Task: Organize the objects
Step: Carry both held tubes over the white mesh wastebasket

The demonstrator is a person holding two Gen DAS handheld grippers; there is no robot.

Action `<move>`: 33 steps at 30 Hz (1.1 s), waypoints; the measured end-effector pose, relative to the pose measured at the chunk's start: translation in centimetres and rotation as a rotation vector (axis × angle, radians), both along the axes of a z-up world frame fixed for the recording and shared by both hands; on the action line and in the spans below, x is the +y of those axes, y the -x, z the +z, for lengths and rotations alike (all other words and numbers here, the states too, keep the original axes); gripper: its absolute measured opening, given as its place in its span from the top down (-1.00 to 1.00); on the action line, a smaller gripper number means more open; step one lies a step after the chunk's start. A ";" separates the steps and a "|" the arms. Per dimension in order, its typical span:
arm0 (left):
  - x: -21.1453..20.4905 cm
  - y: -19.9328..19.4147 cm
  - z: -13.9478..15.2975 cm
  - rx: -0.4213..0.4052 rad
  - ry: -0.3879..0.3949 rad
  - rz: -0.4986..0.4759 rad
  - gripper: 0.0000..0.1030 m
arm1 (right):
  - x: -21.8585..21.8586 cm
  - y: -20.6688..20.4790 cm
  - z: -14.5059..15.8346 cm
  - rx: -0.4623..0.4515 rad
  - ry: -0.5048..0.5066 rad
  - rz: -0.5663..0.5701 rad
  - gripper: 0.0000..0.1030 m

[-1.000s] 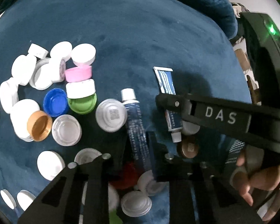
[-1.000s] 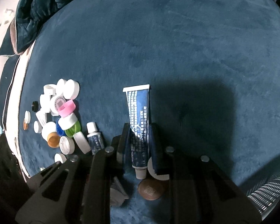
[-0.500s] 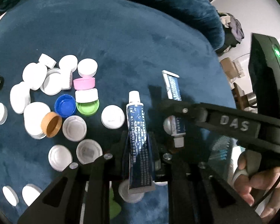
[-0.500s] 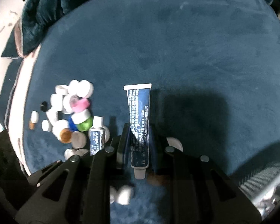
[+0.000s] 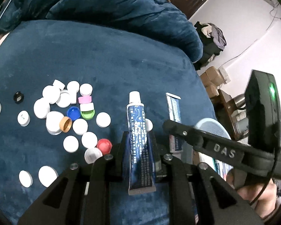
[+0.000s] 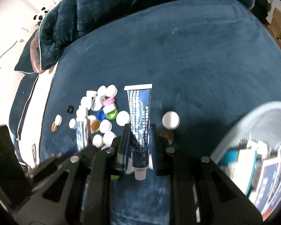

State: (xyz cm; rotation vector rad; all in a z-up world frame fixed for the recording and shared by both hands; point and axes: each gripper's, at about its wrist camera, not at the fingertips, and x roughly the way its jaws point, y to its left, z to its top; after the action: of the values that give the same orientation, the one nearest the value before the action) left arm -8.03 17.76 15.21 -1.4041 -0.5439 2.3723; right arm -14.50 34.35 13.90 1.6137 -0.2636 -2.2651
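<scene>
Two dark blue squeeze tubes with white caps are off the bed, one in each pair of tongs. The left tongs (image 5: pixel 138 150) are clamped on the first tube (image 5: pixel 138 131), which runs lengthwise between the pads with its white cap pointing away from the hand and its flat crimped tail hanging back toward the wrist. The right tongs (image 6: pixel 139 146) are clamped on the second tube (image 6: pixel 139 116) the other way round: crimped end forward, white cap near the wrist. Each tube's long axis lies along the line its tongs point, so neither sticks out sideways.

What the coming move seems to turn on is the pale blue mesh plastic basket (image 6: pixel 256 123). In the right wrist view it sits low and to the right of the right tongs, close by, already holding boxes and blue-printed packets. In the left wrist view only a bit of its rim (image 5: pixel 211 127) shows, beyond the black body of the right tool (image 5: pixel 215 148) and the person's hand (image 5: pixel 256 193) that holds it. So the right hand looks nearer to the basket, and the left would have to cross behind or wait its turn.

Scattered plastic bottle caps (image 5: pixel 69 116), mostly white with a pink, a green, a blue, a red and a tan one, lie on the dark blue velvety bed cover (image 5: pixel 121 60), away from the basket.
</scene>
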 end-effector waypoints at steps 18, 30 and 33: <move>10.1 -2.1 4.2 0.025 0.028 -0.157 0.65 | 9.6 -7.7 3.8 0.142 0.081 -0.281 0.62; 18.4 -1.1 5.5 0.009 0.021 -0.341 0.65 | 16.9 -10.1 4.5 0.185 0.108 -0.524 0.61; 19.5 -0.5 3.5 -0.037 0.017 -0.321 0.65 | 17.7 -10.0 4.2 0.178 0.071 -0.549 0.61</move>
State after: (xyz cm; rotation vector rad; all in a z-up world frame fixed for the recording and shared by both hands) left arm -7.49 37.26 18.68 -1.4254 -0.2821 2.1034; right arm -4.47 52.03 18.06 1.4140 -0.8156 -2.7360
